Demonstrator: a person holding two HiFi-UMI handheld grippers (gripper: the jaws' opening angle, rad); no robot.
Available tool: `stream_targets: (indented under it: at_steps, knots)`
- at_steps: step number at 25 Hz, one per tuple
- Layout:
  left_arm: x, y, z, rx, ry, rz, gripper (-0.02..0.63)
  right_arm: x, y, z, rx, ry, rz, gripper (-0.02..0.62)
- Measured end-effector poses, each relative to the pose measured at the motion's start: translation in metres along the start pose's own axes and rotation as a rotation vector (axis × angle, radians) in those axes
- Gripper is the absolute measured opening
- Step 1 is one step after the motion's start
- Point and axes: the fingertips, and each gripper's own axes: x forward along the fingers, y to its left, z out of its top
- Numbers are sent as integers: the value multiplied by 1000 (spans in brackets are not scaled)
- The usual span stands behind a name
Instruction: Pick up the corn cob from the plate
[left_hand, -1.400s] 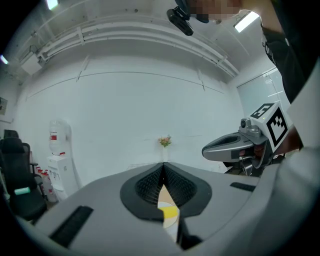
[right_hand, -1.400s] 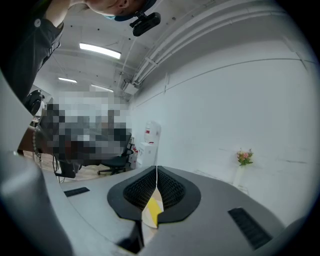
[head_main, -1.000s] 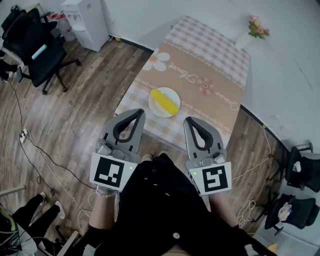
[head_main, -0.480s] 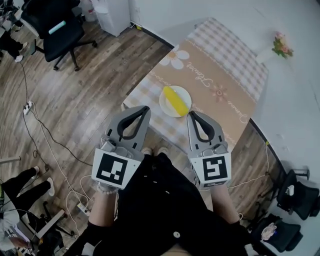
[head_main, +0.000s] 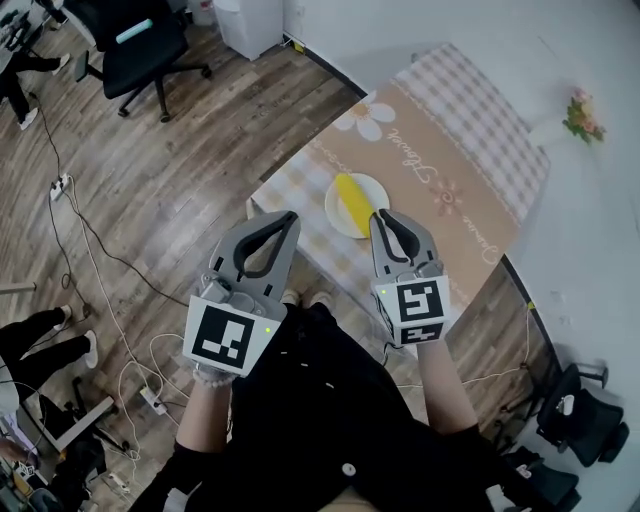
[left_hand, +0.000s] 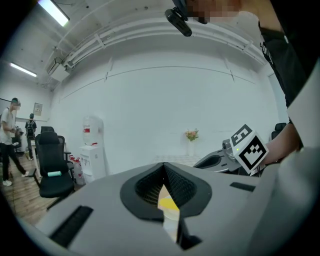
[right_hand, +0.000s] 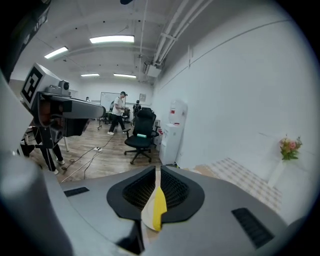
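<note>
A yellow corn cob (head_main: 351, 194) lies on a white plate (head_main: 340, 213) near the front edge of the cloth-covered table (head_main: 450, 130). My right gripper (head_main: 377, 214) is shut and empty, and its tip overlaps the plate's right rim in the head view. In the right gripper view the corn cob (right_hand: 160, 207) and plate (right_hand: 148, 212) show through the window behind the shut tips (right_hand: 158, 169). My left gripper (head_main: 289, 216) is shut and empty, off the table's near left corner. Its own view shows the corn cob (left_hand: 169, 203) below its tips (left_hand: 164, 165).
A flower vase (head_main: 583, 112) stands at the table's far right. Black office chairs (head_main: 140, 45) and a white water dispenser (head_main: 250, 20) stand at the far left. Cables (head_main: 70, 200) run over the wooden floor. Another chair (head_main: 580, 420) is at the lower right.
My right gripper has dropped and moved forward until its tip reaches the plate's rim. The left gripper has barely moved. The head view has swung, so the table sits further right.
</note>
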Motion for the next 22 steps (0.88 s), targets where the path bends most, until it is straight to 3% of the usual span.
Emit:
stream_targets:
  at_steps: [3,9,22]
  knots:
    - [2,0,-5,5,13,13,14,18,-2,-14,7,46,31,119]
    - [4,3,-12,-4,22,36,14,53,-2,-45,5,145,87,177]
    - [-3,14,-22,-13,47,102,14,113,2,-96,-18,319,165,239]
